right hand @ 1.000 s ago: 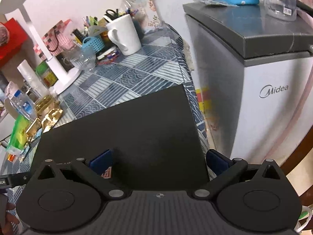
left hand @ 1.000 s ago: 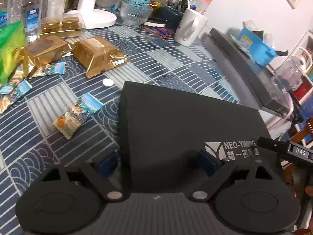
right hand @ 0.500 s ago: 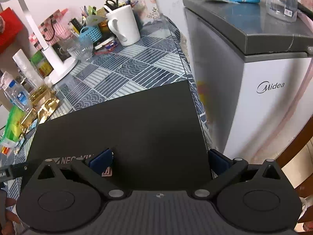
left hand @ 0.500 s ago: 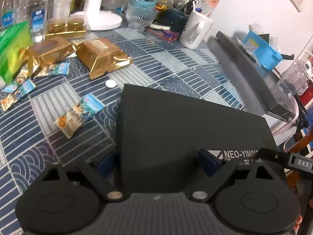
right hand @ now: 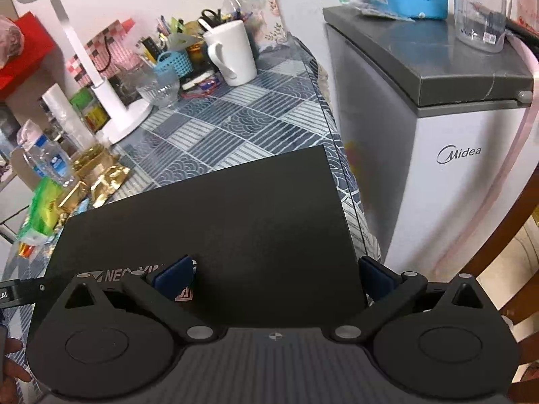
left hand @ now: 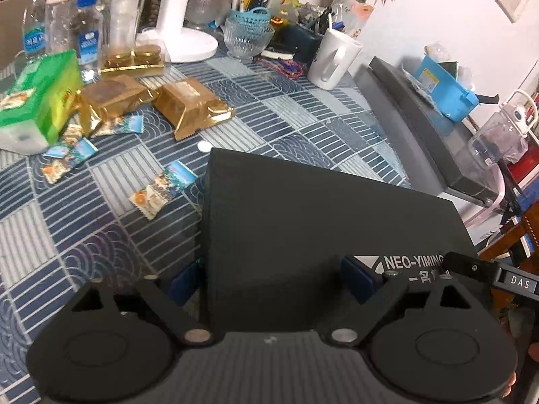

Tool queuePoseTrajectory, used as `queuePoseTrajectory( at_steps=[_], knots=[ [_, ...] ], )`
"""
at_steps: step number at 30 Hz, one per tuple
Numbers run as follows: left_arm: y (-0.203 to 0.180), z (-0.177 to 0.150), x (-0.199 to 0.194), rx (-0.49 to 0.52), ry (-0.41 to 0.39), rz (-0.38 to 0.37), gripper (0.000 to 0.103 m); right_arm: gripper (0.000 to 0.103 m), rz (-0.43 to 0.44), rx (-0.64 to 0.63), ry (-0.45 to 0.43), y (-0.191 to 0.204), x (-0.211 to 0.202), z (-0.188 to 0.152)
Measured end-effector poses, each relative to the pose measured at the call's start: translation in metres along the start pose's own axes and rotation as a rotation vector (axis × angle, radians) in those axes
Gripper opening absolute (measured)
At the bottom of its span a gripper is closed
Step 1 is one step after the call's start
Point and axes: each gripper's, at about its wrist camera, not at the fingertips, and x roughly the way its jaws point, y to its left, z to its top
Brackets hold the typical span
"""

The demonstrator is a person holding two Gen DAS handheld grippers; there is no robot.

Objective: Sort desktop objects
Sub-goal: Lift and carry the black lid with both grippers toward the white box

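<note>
Matte black gripper, blue pads, silver screws
</note>
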Motion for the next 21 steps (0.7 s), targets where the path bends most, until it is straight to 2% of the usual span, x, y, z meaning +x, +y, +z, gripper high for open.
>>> queuePoseTrajectory(
  at_steps=[9, 21],
  knots=[
    [-0.007, -0.014, -0.059, 0.014, -0.013, 0.016, 0.103, 0.103, 0.023, 0.012, -0.019, 0.016, -0.054, -0.02],
    [-0.011, -0.052, -0.14, -0.001, -0.038, 0.033, 0.103, 0.103, 0.045, -0.004, -0.034, 0.038, -0.132, -0.058]
  ],
)
